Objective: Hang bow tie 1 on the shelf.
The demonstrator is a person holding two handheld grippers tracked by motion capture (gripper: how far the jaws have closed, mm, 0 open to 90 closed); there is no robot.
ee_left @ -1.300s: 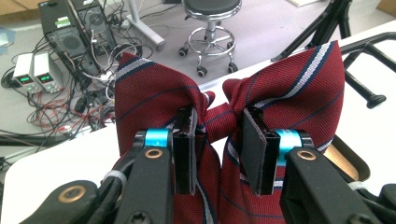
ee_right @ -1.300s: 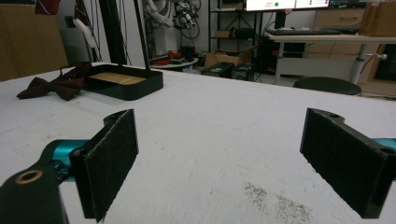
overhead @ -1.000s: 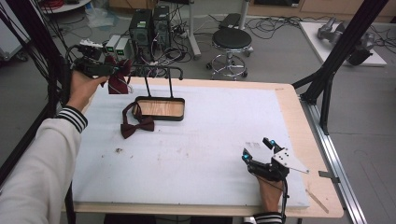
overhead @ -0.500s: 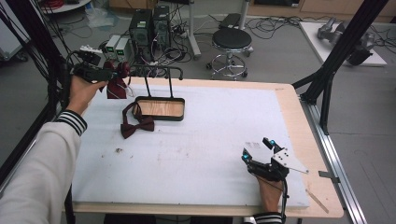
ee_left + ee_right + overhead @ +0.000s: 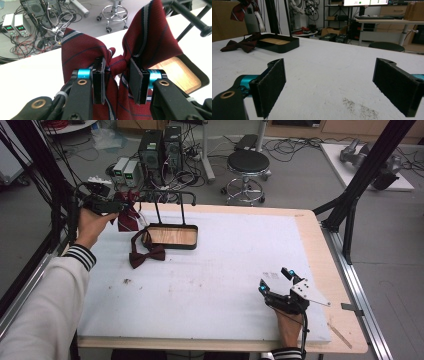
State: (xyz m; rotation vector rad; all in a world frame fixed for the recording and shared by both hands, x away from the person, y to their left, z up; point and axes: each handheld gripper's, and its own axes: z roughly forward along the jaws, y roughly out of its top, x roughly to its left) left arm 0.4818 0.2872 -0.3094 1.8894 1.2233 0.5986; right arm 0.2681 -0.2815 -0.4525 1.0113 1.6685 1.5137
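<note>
A striped dark-red bow tie (image 5: 150,32) hangs above the table's far left corner, and my left gripper (image 5: 116,75) is shut on its knot. From the high view the same striped bow tie (image 5: 128,217) dangles just left of a black stand. The left gripper (image 5: 119,208) is held up in a hand with a striped cuff. A plain dark-red bow tie (image 5: 146,254) lies flat on the white mat by the stand's wooden base (image 5: 172,236). My right gripper (image 5: 274,280) rests near the front right of the mat, open, with nothing between its pads (image 5: 270,85).
The stand carries a black crossbar (image 5: 167,195) on two thin posts above its base (image 5: 278,41). The plain bow tie (image 5: 239,45) lies far ahead of the right gripper. Bare wood borders the white mat (image 5: 225,270) at the right. A stool (image 5: 248,162) and electronics stand on the floor beyond.
The left hand has shifted a little nearer and lower with the striped bow tie still in its gripper. The right gripper has stayed still.
</note>
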